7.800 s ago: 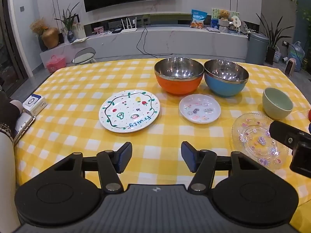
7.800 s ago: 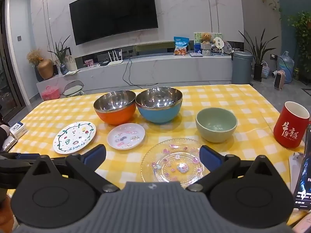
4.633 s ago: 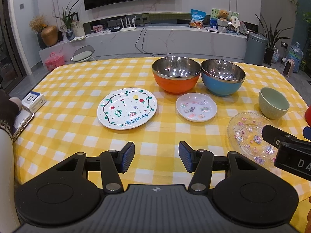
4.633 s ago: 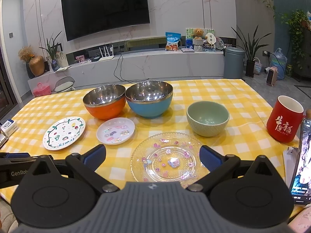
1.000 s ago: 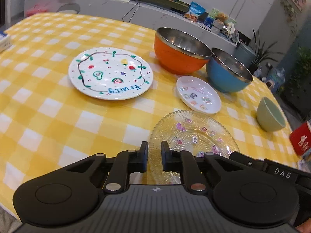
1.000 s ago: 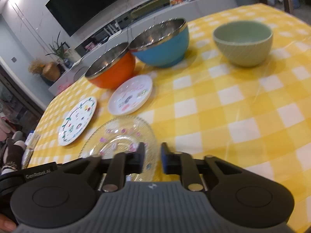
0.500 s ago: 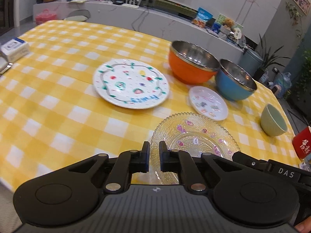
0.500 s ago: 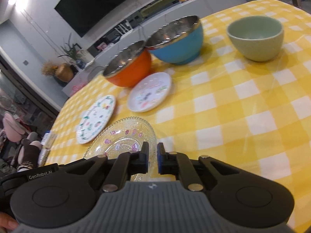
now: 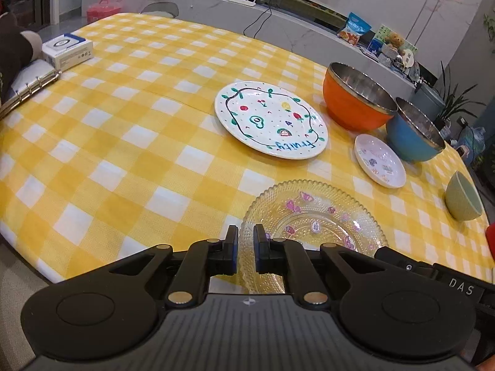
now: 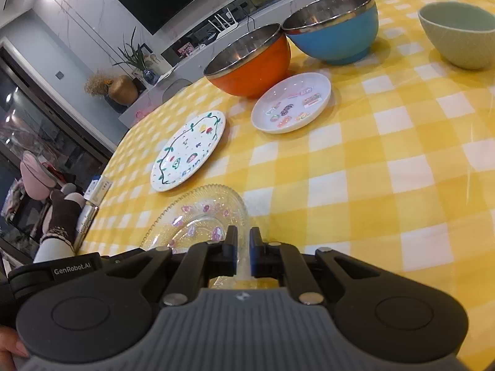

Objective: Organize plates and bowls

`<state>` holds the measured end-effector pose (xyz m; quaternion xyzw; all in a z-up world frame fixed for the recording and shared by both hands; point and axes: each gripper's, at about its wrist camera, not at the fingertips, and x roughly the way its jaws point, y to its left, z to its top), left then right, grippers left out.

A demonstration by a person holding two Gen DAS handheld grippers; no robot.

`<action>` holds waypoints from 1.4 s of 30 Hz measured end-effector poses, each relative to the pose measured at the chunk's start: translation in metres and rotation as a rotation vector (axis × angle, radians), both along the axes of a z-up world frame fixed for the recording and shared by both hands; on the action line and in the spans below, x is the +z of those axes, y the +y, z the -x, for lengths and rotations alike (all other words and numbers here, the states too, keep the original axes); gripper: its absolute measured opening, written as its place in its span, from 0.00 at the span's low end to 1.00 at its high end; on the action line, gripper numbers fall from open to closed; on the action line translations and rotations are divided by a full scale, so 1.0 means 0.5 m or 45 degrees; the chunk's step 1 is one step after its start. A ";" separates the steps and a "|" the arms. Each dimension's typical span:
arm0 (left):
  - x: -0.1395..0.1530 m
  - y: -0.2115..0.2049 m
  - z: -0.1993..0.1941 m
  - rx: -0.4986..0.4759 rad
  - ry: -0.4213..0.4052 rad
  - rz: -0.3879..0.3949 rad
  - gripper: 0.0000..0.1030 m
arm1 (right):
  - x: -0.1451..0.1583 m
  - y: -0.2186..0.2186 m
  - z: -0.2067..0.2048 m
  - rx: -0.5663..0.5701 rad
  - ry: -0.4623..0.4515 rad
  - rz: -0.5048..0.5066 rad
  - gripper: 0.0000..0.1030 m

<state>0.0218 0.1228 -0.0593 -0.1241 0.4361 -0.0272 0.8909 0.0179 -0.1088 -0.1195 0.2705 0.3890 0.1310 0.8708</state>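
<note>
A clear glass plate [image 9: 312, 216] with pink stickers is held above the yellow checked table [image 9: 108, 160]. My left gripper [image 9: 245, 244] is shut on its near left rim. My right gripper [image 10: 243, 245] is shut on its right rim; the glass plate also shows in the right wrist view [image 10: 198, 216]. Beyond it lie a white fruit-pattern plate [image 9: 270, 119], a small white saucer [image 9: 380, 159], an orange bowl [image 9: 355, 105], a blue bowl [image 9: 413, 134] and a green bowl [image 9: 462, 199].
A white box [image 9: 66, 50] and a ring binder [image 9: 27, 85] lie at the table's far left edge. A red mug [image 9: 490, 236] shows at the right edge. The table's near edge runs just below the grippers.
Both grippers closed on the glass plate's rim and lifted it. They have carried it left, toward the fruit-pattern plate.
</note>
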 end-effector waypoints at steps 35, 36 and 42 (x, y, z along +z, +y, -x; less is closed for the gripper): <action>0.101 0.041 -0.049 0.137 -0.203 0.144 0.69 | 0.084 0.037 -0.001 -0.082 -0.279 0.233 0.71; 0.105 0.039 -0.055 0.134 -0.210 0.122 0.69 | 0.088 0.041 -0.009 -0.090 -0.284 0.228 0.73; 0.122 0.029 -0.093 0.179 -0.275 -0.050 0.68 | 0.107 0.060 -0.065 -0.117 -0.309 0.190 0.80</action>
